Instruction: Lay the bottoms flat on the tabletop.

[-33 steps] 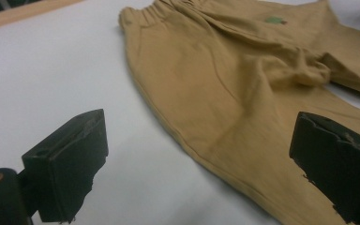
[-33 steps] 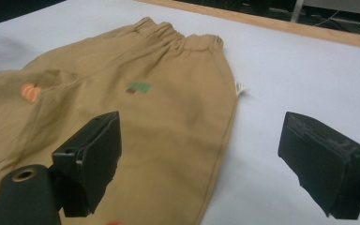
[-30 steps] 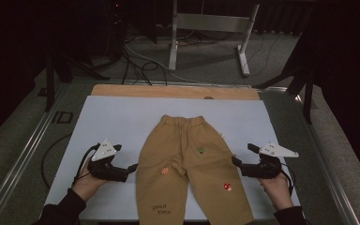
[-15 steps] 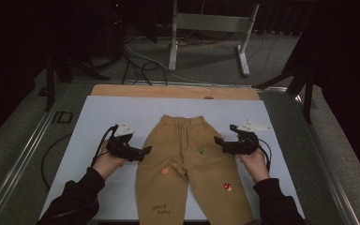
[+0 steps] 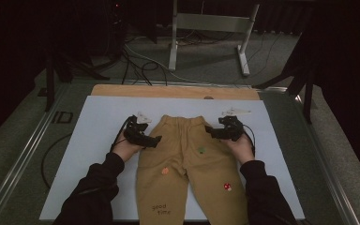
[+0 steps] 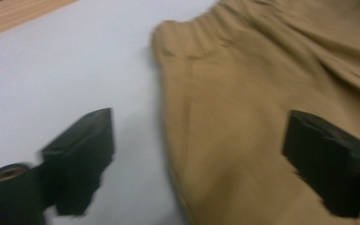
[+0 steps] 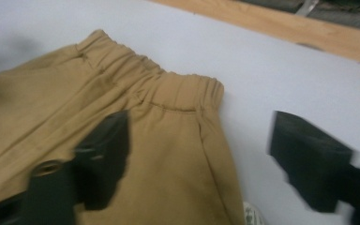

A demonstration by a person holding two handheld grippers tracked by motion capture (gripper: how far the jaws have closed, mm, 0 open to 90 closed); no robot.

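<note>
Overhead: tan trousers (image 5: pixel 187 164) flat on a white mat (image 5: pixel 89 140), waistband at the far end, legs toward the person; left gripper (image 5: pixel 155 139) at the waist's left edge, right gripper (image 5: pixel 211 132) at its right edge. Left gripper view: jaws apart and lately narrowing, straddling the trousers' (image 6: pixel 262 117) side edge, one over mat (image 6: pixel 51 70), one over cloth, nothing pinched. Right gripper view: same, jaws unclenched and lately narrowing, astride the waistband corner of the trousers (image 7: pixel 122 140), mat (image 7: pixel 286 70) beyond.

Tan trousers (image 5: pixel 187 154) with small coloured motifs, pale blue mat (image 5: pixel 98 122), black grippers
</note>
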